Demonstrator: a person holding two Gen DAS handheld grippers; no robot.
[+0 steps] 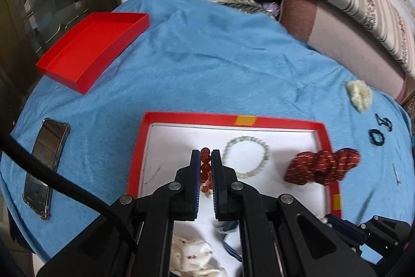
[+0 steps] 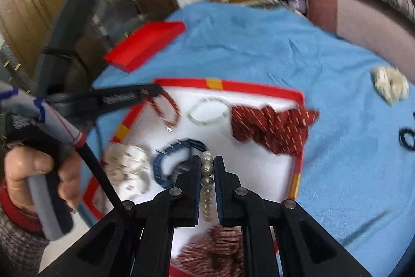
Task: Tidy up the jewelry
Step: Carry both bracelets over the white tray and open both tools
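Your left gripper [image 1: 206, 157] pinches the amber bead bracelet [image 1: 205, 168] and your right gripper [image 2: 207, 162] the pearl bracelet [image 2: 207, 181]: both strands hang limp and slick, so grip across the beads.

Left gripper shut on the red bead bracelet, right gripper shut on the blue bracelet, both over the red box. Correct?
Not quite. The right gripper is shut on the pearl strand, as the right wrist view shows; the blue bracelet lies in the red box. The left gripper does grip the red bead bracelet.

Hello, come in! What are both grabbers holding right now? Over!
Left gripper shut on the amber bead bracelet. Right gripper shut on the pearl bracelet. Both over the red box. Nothing blocking.
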